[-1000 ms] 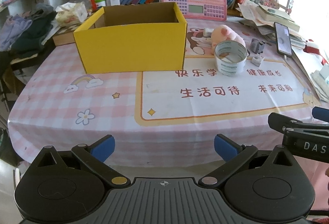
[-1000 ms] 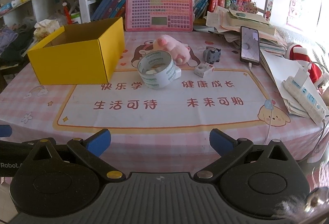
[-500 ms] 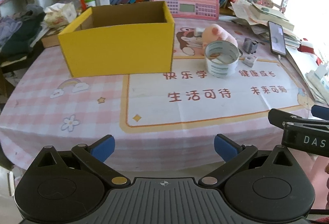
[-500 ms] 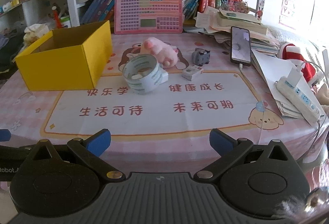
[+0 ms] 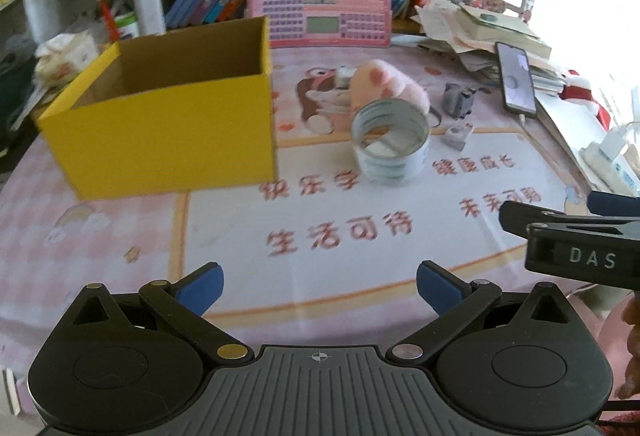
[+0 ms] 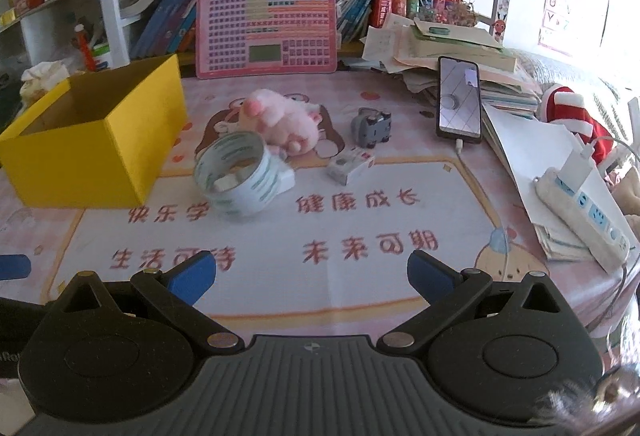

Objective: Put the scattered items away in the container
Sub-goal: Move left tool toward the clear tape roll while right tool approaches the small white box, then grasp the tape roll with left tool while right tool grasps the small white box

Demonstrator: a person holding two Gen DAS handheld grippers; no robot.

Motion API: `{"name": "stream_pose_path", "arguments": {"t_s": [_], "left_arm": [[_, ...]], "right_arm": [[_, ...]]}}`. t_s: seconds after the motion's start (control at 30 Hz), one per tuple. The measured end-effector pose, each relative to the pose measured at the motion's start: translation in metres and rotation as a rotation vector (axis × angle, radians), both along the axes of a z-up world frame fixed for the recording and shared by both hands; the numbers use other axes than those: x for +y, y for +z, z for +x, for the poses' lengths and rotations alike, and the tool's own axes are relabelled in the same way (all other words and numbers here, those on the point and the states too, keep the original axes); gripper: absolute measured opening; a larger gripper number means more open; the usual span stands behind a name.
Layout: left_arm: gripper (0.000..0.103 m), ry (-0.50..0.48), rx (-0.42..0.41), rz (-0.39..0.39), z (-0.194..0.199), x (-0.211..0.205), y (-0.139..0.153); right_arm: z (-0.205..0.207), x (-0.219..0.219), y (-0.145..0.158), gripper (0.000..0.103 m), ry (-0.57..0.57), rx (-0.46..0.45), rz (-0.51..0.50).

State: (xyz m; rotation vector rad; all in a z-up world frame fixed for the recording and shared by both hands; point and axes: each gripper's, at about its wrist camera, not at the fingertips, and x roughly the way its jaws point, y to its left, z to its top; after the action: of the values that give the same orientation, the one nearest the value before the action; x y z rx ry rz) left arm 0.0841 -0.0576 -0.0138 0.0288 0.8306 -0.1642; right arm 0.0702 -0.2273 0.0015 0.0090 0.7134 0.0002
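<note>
A: Tape roll [image 6: 236,173] first, I'm thinking; it is lying well ahead of the right gripper [image 6: 310,276] and a little to its left, resting partly on a flat white piece; the yellow box [image 6: 96,147] is sitting further left, open on top and looking empty as far as I can see into it.

B: How is it handling, in your judgement?

A: Probably light but stiff, with a slick outer film; pinching across the wall through the open core is looking safer than squeezing the outside; the pink plush toy [image 6: 280,121] just behind it is looking soft and squashy, so a grab around its middle should be holding; the grey cat-shaped figure [image 6: 370,127] and the small white box [image 6: 348,165], ahead and slightly right, are looking rigid and small enough to take whole.

B: And the tools?

A: Both are standing spread wide and carrying nothing; the left gripper [image 5: 318,288] is facing the box ahead-left and the roll ahead-right, and nothing is lying between its fingers.

B: Any writing showing?

A: The mat is reading 快乐学, 健康成长, 生活可待 and 未来可期 in red; "DAS" is showing in white on the right tool's side, seen from the left wrist; green print is running around the roll, too blurred for reading.
</note>
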Motion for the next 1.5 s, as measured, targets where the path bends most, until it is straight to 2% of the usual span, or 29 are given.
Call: {"name": "stream_pose_path", "arguments": {"t_s": [0.57,0.83,1.07,1.2,1.5], "left_arm": [[0.103,-0.109,-0.016,0.026,0.074,-0.061,-0.002],[0.103,-0.086,-0.021,0.033,0.111,-0.078,-0.007],[0.103,-0.063,0.004,0.059,0.139,-0.086,-0.017],[0.103,-0.043,0.028,0.053,0.152,-0.087,-0.025],[0.103,-0.013,0.081,0.026,0.172,-0.085,-0.037]], "right_arm": [[0.076,-0.052,-0.009,0.101,-0.034,0.022,0.055],[0.122,-0.067,-0.018,0.1,-0.016,0.042,0.088],[0.164,-0.066,-0.037,0.094,0.022,0.091,0.093],[0.185,-0.063,-0.049,0.088,0.047,0.122,0.074],[0.213,-0.062,-0.069,0.082,0.082,0.178,0.074]]}}
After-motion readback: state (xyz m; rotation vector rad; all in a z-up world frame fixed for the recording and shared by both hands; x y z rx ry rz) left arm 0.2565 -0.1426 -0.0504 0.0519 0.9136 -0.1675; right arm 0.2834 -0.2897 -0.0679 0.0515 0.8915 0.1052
